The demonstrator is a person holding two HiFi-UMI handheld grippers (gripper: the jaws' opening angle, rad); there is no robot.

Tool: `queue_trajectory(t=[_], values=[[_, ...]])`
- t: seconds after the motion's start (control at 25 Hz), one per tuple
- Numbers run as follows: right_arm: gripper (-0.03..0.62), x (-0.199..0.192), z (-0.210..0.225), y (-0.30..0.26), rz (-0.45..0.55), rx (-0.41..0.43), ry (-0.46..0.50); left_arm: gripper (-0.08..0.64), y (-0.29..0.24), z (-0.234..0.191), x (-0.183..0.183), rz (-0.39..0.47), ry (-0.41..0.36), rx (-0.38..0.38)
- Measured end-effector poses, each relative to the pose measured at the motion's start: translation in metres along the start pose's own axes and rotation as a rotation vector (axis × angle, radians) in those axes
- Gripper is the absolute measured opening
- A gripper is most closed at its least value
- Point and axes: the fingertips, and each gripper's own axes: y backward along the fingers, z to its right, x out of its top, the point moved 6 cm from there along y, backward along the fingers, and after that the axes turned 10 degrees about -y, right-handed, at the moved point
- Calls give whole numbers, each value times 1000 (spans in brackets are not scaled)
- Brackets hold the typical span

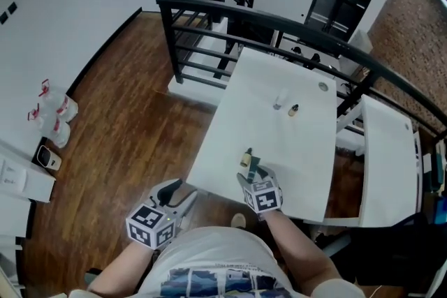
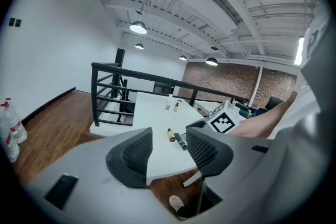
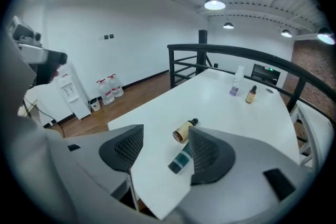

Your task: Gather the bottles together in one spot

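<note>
Two bottles lie near the front edge of the white table (image 1: 293,164): a small amber bottle (image 1: 246,158) (image 3: 184,131) and a dark teal bottle (image 1: 255,167) (image 3: 181,161). My right gripper (image 1: 253,175) (image 3: 165,152) hangs over them with its jaws open; the teal bottle lies between them, close by the right finger, and the pads do not press on it. Farther back stand a clear bottle (image 1: 278,102) (image 3: 234,84) and a small amber dropper bottle (image 1: 293,109) (image 3: 251,94). My left gripper (image 1: 183,193) (image 2: 169,152) is open and empty, off the table's front left corner over the wooden floor.
A black railing (image 1: 202,17) runs round the table's far and left sides. A second white table (image 1: 387,157) stands to the right. Water jugs (image 1: 56,115) sit on the floor at far left. A small round disc (image 1: 323,86) lies near the table's far edge.
</note>
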Motion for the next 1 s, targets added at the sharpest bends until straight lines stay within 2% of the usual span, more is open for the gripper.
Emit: queue_trajectory(t=[0.16,0.32,0.36,0.4,0.44,0.56,0.76,0.88,1.0], values=[[282,5,25,-53,-94,-42,-46,179,-2,0,-2,-28,17,47],[278,5,40,-82,-183,-66,-72,179,-10,-1,-4,-71,30,82],[272,4,42,-87,-197,-71,-66,179,-13,-1,-4,-79,34,87],[240,4,45,-90,-202,-80,-50,178,-15,-1,-3,-84,38,92],[259,5,47,-92,-199,-87,-28,179,-17,-1,-2,-87,40,96],[244,5,48,-94,-194,-83,20,179,-19,0,-1,-92,39,107],[178,7,51,-90,-158,-69,47,178,-24,2,-2,-112,39,101],[170,11,54,-74,-92,-60,41,178,-28,4,-1,-119,27,89],[167,22,51,-51,-6,-14,11,178,-37,4,4,-108,18,64]])
